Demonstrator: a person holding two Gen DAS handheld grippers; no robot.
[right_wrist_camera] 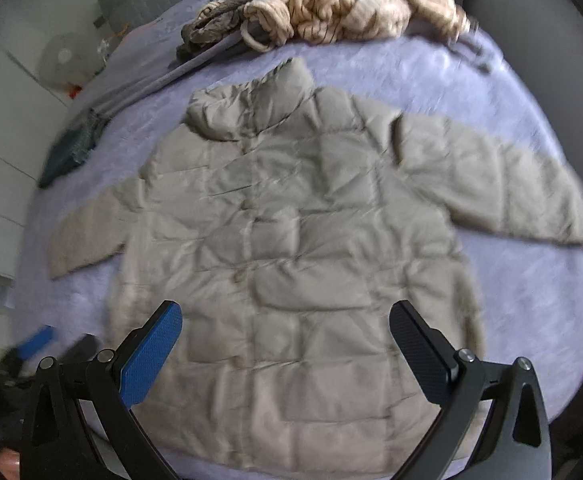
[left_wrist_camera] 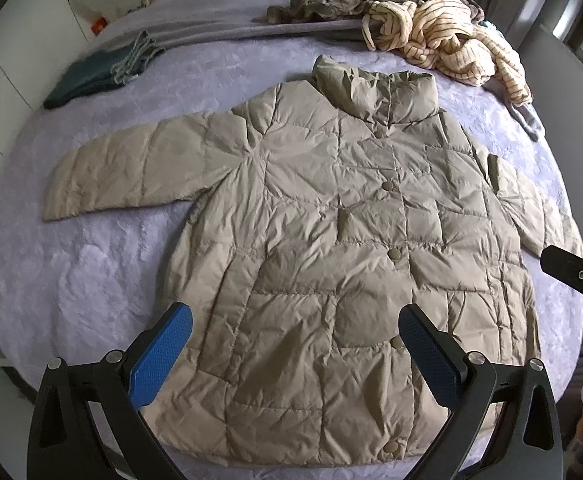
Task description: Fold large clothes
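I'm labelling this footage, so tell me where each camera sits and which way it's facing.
Left wrist: on the left tongs, open above the hem of the beige quilted puffer jacket, facing its collar; the right tongs' tip shows.
Right wrist: on the right tongs, open, same direction, blurred.
Shared: jacket, lilac bedspread, striped cream garment.

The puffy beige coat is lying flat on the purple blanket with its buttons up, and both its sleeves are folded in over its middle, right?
Not quite. The puffy beige coat does lie flat, buttons up, on the purple blanket, but its sleeves are not folded in. The left wrist view shows one sleeve stretched out sideways; the right wrist view shows the other sleeve spread out too.
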